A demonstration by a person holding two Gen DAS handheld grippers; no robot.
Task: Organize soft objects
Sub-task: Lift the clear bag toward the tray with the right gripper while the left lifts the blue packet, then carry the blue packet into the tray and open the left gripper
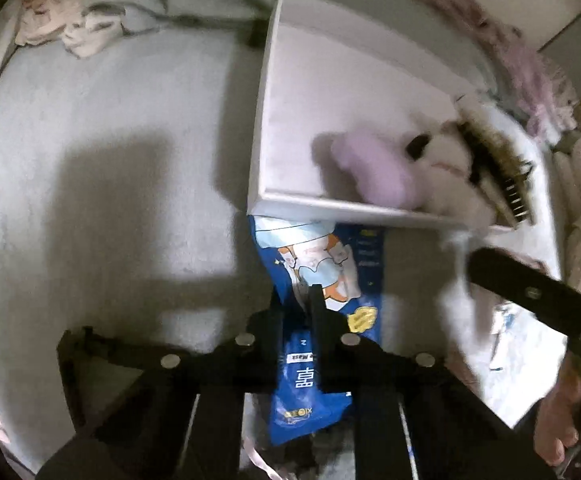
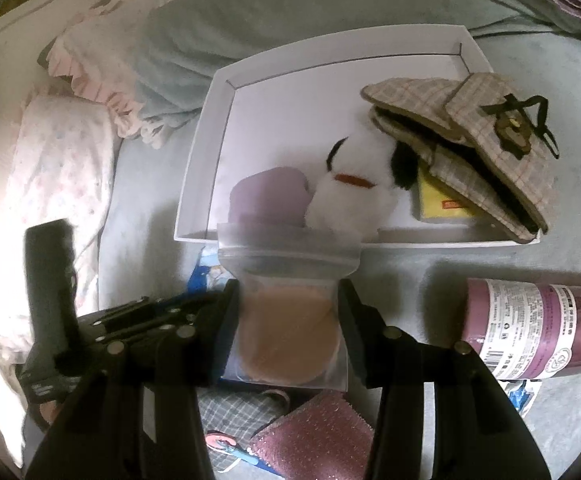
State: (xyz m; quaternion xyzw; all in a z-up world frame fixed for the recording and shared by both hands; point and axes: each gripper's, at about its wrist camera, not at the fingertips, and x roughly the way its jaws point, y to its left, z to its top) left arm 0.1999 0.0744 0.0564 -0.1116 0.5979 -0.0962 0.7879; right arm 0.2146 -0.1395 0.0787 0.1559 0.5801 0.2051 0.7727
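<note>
Tray (image 2: 210,168) holds one plush toy (image 2: 350,196); left hand-held gripper (image 1: 296,300) clamps mask packet (image 1: 322,280), right hand-held gripper (image 2: 288,292) clamps pouch (image 2: 288,320).

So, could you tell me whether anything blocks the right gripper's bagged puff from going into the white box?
Partly: the purple plush and white plush dog sit just behind the white box's near wall, ahead of the clear zip bag. The box's left side looks free.

left tongs (image 1: 296,300): black, 2 fingers, silver bolts | right tongs (image 2: 288,300): same
</note>
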